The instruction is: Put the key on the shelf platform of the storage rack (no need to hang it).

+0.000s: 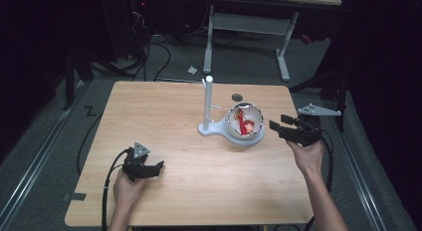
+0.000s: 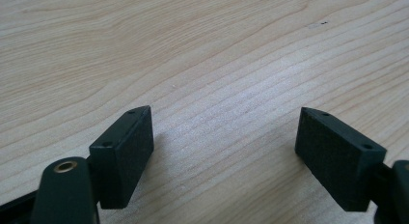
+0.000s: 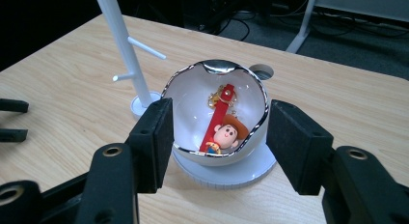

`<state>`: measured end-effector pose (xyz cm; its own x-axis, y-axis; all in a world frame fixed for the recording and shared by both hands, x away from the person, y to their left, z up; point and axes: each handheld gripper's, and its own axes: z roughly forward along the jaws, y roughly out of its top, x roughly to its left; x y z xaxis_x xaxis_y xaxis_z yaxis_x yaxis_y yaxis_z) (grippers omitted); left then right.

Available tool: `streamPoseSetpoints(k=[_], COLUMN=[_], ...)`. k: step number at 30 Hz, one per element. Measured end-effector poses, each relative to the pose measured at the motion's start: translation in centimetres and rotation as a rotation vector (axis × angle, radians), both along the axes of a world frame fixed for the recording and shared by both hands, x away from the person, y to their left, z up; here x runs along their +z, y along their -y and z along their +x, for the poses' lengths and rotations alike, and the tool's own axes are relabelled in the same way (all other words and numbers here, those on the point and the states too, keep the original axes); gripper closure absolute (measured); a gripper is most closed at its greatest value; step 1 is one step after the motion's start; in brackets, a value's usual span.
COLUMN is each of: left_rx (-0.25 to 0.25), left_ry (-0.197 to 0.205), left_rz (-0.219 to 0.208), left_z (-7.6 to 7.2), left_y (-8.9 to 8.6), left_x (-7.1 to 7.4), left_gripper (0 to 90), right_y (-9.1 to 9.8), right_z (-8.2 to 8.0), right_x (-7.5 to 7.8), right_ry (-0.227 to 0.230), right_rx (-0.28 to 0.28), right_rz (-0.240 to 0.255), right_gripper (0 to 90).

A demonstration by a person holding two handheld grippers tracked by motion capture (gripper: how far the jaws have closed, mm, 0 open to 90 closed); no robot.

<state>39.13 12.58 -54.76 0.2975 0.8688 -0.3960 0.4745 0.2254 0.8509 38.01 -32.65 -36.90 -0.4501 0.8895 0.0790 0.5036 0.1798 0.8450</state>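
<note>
Low in the left of the high view, the left gripper (image 1: 158,167) rests on the bench (image 1: 199,191). In the left gripper view its two black fingers (image 2: 126,151) stand wide apart, with nothing between them but bare wood.

At the right of the high view, the right gripper (image 1: 274,125) hangs just beside the bowl (image 1: 245,122). In the right gripper view its fingers (image 3: 153,143) are apart, one on each side of the bowl, and do not seem to touch it. They hold nothing.

The bowl sits a little right of the middle of the high view. It is white inside with a shiny silver rim, and it rests on a white round base. It looks hard, smooth and slippery. It might crack if it fell, so I would not squeeze it.

Inside the bowl lies the toy keychain (image 3: 222,125), a small cowboy figure with a brown hat on a red strap, with a bit of gold chain at the far end. It looks very light. The strap is probably soft and bendy. The little head looks round and might slip. I think the best spot to pinch is the flat red strap, near its middle, coming in from above the rim.

Just past the bowl, toward the upper left, stands the white stand (image 3: 126,45), a thin pole with small side pegs. It looks light and could tip if bumped.
</note>
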Motion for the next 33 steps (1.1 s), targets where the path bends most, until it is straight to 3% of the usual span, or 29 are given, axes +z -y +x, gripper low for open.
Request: streamPoseSetpoints(k=[4,20,33], left_rx=[0.0,0.0,0.0], left_ry=[0.0,0.0,0.0], left_rz=[0.0,-0.001,-0.001], left_z=[0.0,0.0,0.0], left_y=[0.0,0.0,0.0], left_x=[0.0,0.0,0.0], left_gripper=[21.6,21.8,21.9], right_y=[0.0,1.6,1.4], right_z=[-0.6,-3.7,-5.2], right_x=[0.2,-0.4,-1.2], right_ry=[-0.001,0.024,0.031], right_rx=[0.006,-0.017,-0.002], right_rz=[-0.009,0.033,0.039], right_gripper=[43.1,43.1,43.1])
